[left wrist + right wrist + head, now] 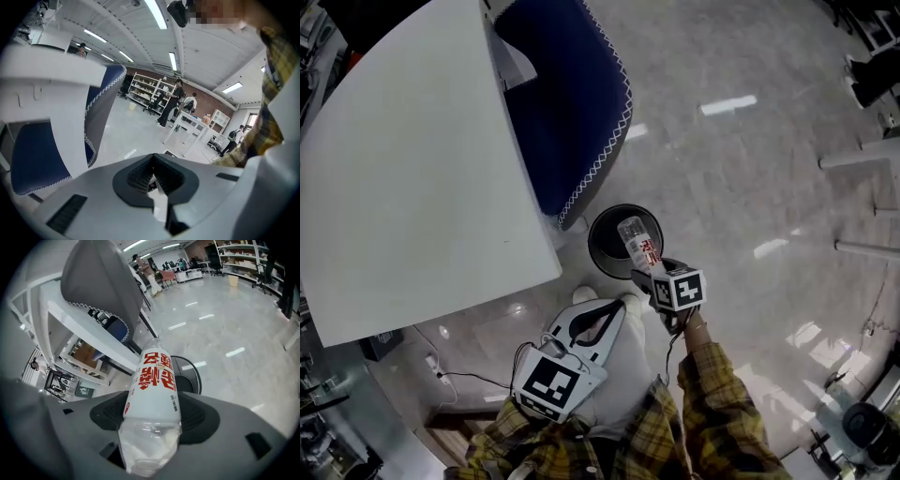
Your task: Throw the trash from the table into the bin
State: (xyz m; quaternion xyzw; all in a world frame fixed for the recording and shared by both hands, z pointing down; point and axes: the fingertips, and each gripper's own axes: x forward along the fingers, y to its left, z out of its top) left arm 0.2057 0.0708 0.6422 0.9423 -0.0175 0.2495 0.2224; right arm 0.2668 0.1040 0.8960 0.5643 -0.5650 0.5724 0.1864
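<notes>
The left gripper [611, 312] hangs close under the head camera at 6 o'clock, its fingers pressed together on nothing. At 5 o'clock the right gripper [643, 270] pinches a clear plastic bottle [638, 241] with a red-printed label, held above the round black bin [598, 246] on the glossy grey floor [741, 169]. The bin stands just off the corner of the white bench [412, 169], near a blue chair [572, 103]. Open floor spreads toward 3 o'clock. Only the left gripper view shows people [169, 101] by distant shelves [147, 89].

The clear plastic bottle [152, 390] carries a white label with red lettering, above a round black bin [593, 242]. Beside the flat white tabletop [403, 178] hangs a navy fabric chair [567, 94] edged with white zigzag stitching.
</notes>
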